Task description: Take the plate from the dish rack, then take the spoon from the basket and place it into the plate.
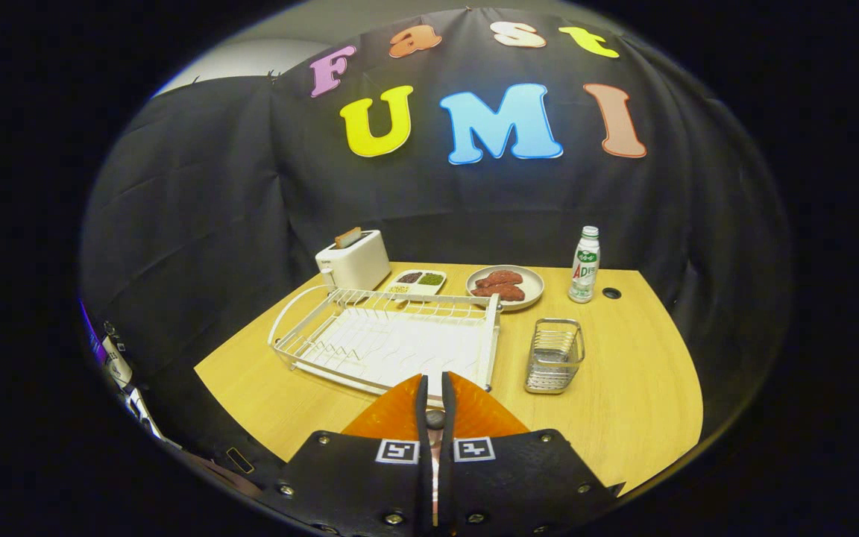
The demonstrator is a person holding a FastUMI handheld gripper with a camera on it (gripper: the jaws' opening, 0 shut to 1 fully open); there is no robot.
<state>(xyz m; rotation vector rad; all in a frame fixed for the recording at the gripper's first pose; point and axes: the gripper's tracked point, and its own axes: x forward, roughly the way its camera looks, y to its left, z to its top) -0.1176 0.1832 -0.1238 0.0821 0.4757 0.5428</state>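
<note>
An orange plate lies on the wooden table, right under my fingers and just in front of the white dish rack. No dishes stand in the rack. My gripper hangs over the plate with its fingers nearly together. A thin spoon is pinched between them; only a small grey, rounded part of it shows in the gap. The wire basket stands beyond the fingers to the right of the rack and looks empty.
Behind the rack stand a white toaster, a small divided tray and a plate of reddish meat. A white bottle stands further right, beside a dark hole in the table.
</note>
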